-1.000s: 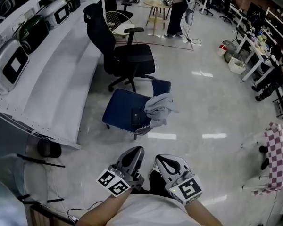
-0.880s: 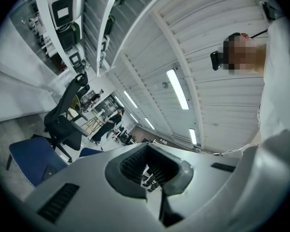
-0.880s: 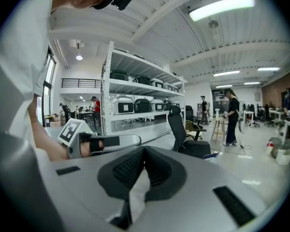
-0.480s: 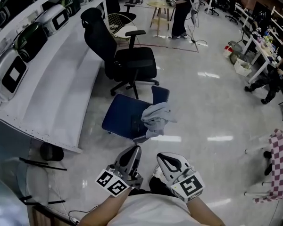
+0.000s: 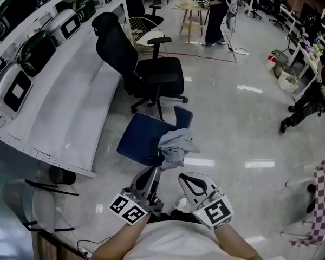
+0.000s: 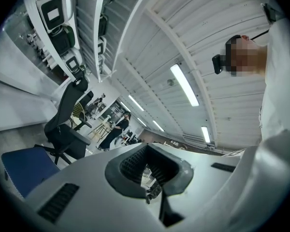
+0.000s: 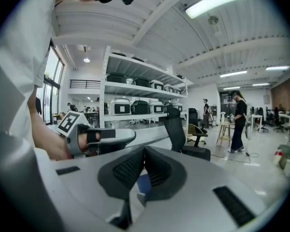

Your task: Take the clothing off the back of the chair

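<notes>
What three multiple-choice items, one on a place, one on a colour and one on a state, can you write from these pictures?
1. Where does the grey clothing lie? A on the shelf; B on the blue chair; C on the floor.
2. What colour is the swivel chair beyond it? A red; B black; C white.
3. How do the left tongs stand? A wide open; B shut on the clothing; C shut, empty.
Key: B, it drapes over that chair's back; B, its seat and back are black; C, the jaws meet with nothing between them.
</notes>
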`<control>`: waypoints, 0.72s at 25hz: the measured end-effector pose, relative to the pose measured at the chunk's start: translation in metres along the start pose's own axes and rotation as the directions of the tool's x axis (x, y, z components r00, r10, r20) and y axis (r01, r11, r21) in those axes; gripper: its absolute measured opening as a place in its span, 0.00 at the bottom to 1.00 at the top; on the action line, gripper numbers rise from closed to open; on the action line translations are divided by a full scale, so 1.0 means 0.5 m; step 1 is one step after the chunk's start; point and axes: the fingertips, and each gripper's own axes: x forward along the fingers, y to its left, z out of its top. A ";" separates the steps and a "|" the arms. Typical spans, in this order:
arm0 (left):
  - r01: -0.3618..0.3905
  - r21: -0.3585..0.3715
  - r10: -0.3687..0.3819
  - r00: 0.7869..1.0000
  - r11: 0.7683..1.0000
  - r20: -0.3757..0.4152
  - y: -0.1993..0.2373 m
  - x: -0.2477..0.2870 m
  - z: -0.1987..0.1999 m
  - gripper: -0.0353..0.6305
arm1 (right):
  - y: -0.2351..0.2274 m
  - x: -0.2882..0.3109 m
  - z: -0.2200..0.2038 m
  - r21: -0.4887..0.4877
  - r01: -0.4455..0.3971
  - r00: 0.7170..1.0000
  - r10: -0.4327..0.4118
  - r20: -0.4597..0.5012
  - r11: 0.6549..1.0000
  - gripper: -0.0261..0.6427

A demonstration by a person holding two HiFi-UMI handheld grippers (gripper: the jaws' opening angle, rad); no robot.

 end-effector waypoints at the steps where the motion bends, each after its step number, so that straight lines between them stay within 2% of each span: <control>1: -0.009 0.007 0.009 1.000 1.000 0.002 0.000 0.005 -0.001 0.06 | -0.007 0.003 0.000 0.002 -0.010 1.000 0.010 0.007 1.000 0.06; 5: -0.040 0.018 0.040 0.999 0.999 0.004 0.008 0.018 -0.007 0.06 | -0.027 0.019 -0.001 0.006 -0.037 0.999 0.037 0.029 0.999 0.06; 9: -0.057 0.003 0.057 0.998 0.998 -0.008 0.034 0.018 -0.012 0.06 | -0.037 0.032 -0.010 0.014 -0.028 1.000 0.028 0.014 1.000 0.06; 18: -0.025 -0.015 0.025 0.999 1.000 -0.029 0.063 0.037 0.002 0.06 | -0.060 0.065 -0.022 0.016 0.023 0.999 -0.023 -0.031 1.000 0.06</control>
